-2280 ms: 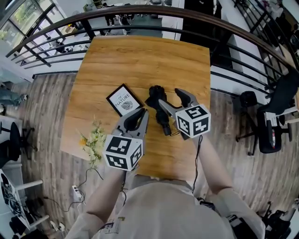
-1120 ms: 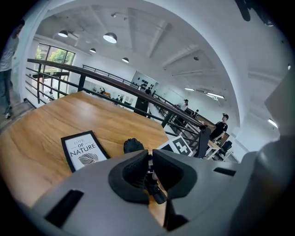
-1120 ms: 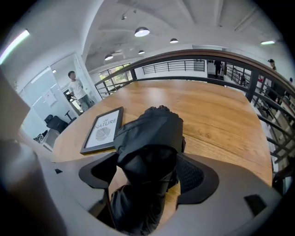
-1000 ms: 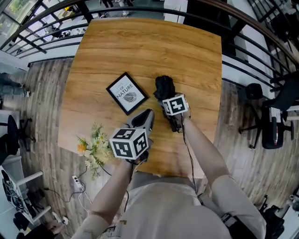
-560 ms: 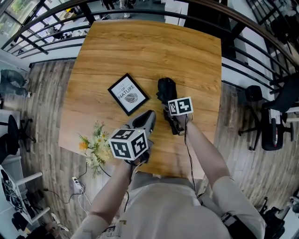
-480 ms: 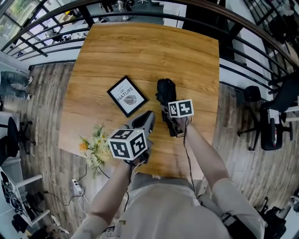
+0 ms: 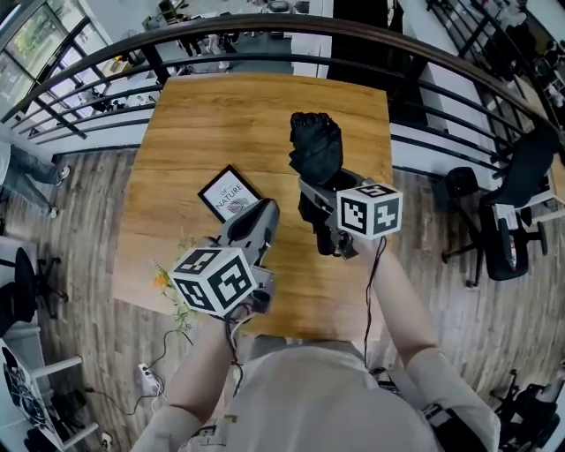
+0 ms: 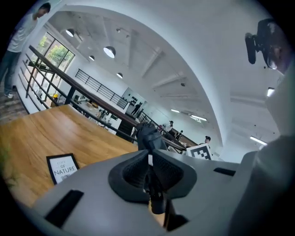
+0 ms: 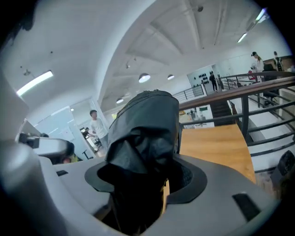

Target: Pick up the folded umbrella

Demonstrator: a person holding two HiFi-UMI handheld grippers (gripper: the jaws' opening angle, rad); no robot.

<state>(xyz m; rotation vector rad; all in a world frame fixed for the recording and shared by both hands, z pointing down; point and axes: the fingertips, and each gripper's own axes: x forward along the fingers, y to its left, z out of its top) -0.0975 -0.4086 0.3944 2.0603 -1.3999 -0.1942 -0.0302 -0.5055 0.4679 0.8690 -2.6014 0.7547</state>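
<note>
The folded umbrella (image 7: 316, 146) is black and hangs in the air above the wooden table (image 7: 221, 115), its bundled end pointing away from me. My right gripper (image 7: 322, 196) is shut on its lower part, with the handle end hidden under the marker cube. In the right gripper view the umbrella (image 9: 147, 133) fills the space between the pads of the gripper (image 9: 146, 177). My left gripper (image 7: 265, 212) hovers to the left of it, shut with nothing inside. In the left gripper view the umbrella (image 8: 148, 137) rises just beyond the closed left gripper (image 8: 148, 161).
A black-framed print (image 7: 228, 194) lies on the table left of the umbrella, also seen as the framed print (image 8: 63, 167). A bunch of flowers (image 7: 168, 274) lies at the table's near left edge. A dark railing (image 7: 265, 26) runs behind the table; an office chair (image 7: 512, 221) stands at right.
The right gripper closed on the umbrella lying on the table and lifted it clear of the top. The left gripper rose too, still shut and empty.
</note>
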